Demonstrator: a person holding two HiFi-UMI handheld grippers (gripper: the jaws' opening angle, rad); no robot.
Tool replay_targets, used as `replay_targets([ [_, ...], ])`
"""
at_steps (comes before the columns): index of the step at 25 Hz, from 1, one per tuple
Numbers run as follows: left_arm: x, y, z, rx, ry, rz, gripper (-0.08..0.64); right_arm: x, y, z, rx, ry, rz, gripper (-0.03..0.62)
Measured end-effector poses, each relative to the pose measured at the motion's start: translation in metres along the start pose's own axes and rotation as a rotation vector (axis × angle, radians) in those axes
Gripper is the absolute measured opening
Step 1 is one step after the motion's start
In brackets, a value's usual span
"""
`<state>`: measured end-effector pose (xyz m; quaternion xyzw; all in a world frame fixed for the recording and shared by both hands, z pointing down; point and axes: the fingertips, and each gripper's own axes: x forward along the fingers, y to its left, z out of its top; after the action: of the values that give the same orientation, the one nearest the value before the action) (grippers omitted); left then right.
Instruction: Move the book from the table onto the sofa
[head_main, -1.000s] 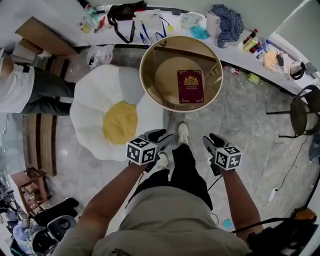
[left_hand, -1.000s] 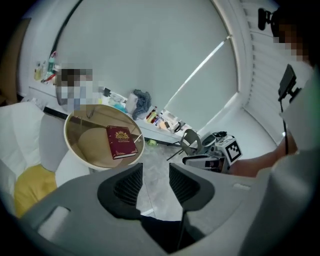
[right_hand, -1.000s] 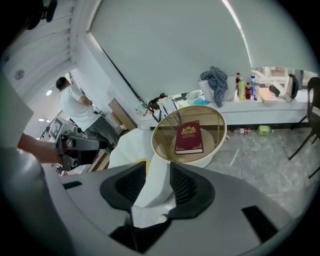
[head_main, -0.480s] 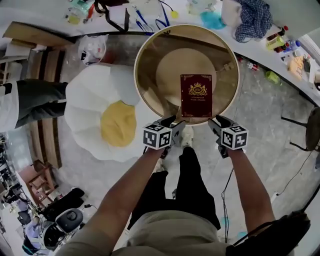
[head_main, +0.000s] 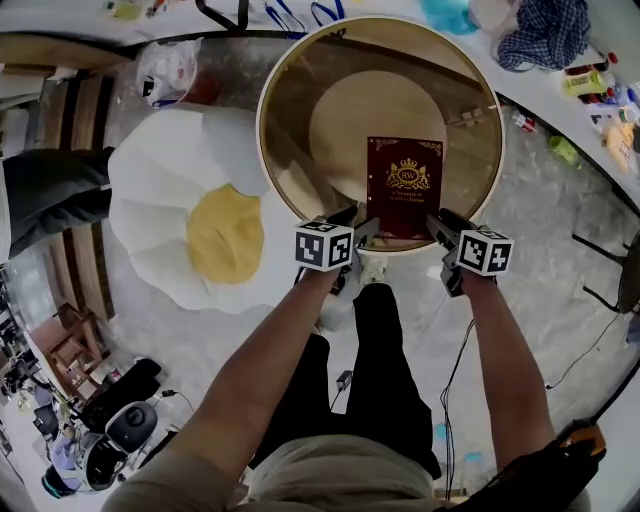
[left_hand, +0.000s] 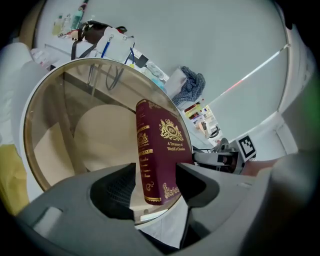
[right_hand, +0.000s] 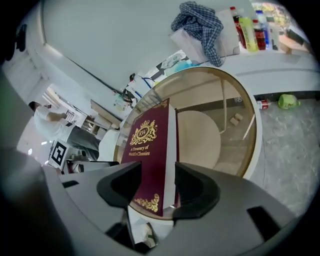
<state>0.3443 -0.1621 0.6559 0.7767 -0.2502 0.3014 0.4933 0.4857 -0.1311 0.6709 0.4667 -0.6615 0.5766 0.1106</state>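
Left gripper (left_hand: 156, 170), right gripper (right_hand: 158, 167): jaws opening, book (head_main: 404, 188) near corners between them, pads not pressing. Both moved forward from above legs. Book flat at table (head_main: 262, 150) 6 o'clock edge. Cover: "A Treasury of World's Classics".

I've got bare glass all round the book (head_main: 404, 188) on the round table (head_main: 300, 110), so both its long edges lie open to an approach over the near rim, where only my own legs (head_main: 375, 335) stand below. On my left the egg-shaped sofa (head_main: 190, 220) sits just beside the table with its top open. A person's leg (head_main: 50, 195) stands beyond it, and a cluttered counter (head_main: 550, 85) walls the table's far side.
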Motion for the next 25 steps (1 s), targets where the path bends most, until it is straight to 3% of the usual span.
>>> replay_targets([
  [8, 0.030, 0.003, -0.006, -0.022, 0.056, -0.071, 0.238, 0.016, -0.001, -0.002, 0.039, -0.003, 0.038, 0.183],
  [13, 0.030, 0.003, -0.008, -0.030, 0.049, -0.054, 0.238, 0.014, 0.001, -0.003, 0.024, -0.017, 0.012, 0.159],
  [19, 0.001, 0.007, -0.017, -0.030, 0.013, -0.042, 0.235, 0.014, 0.030, -0.012, -0.053, 0.009, 0.023, 0.152],
  [25, -0.058, 0.028, -0.027, -0.039, -0.068, -0.005, 0.235, 0.028, 0.088, -0.028, -0.121, 0.026, 0.065, 0.150],
])
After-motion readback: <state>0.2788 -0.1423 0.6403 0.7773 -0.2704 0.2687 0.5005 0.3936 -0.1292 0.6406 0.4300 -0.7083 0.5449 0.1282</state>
